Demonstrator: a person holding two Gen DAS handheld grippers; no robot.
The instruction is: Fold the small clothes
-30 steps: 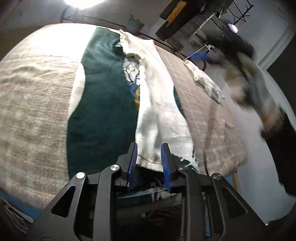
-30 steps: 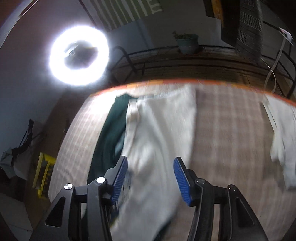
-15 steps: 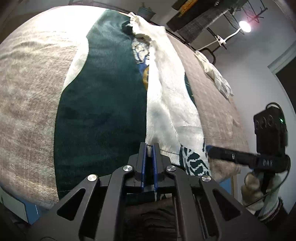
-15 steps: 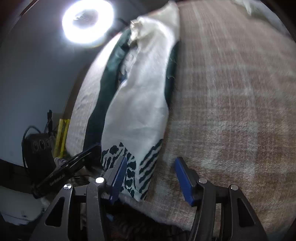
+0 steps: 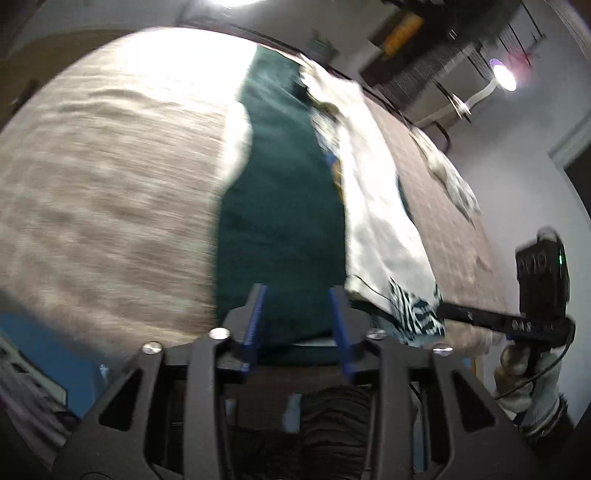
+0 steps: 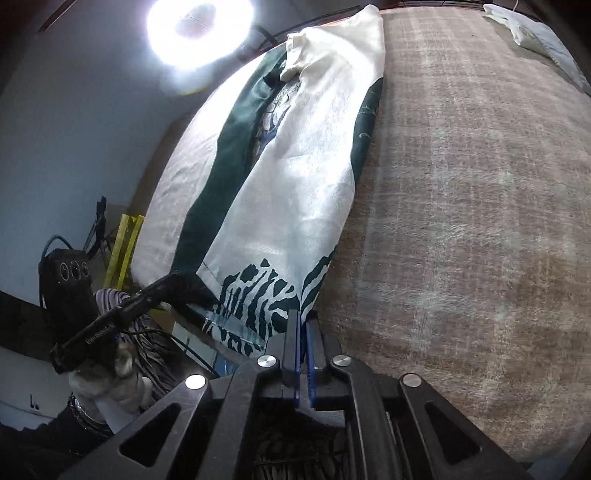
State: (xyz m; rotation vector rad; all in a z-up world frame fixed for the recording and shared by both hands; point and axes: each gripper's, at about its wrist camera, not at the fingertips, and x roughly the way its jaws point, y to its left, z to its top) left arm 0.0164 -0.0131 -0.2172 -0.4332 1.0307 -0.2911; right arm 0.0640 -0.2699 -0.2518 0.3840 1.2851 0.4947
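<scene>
On the blanket (image 6: 461,184), right tongs (image 6: 302,354) pinch garment (image 6: 295,184) (striped hem) — flat.

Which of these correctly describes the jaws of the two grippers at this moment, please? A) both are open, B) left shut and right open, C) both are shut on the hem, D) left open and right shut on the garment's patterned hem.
D: the left gripper shows a wide gap over the green panel, while the right gripper is pinched together at the garment's zebra-patterned hem.

A ring light (image 6: 200,31) glares against pale walls (image 6: 74,122), with perhaps a yellow frame (image 6: 125,247) below.
</scene>
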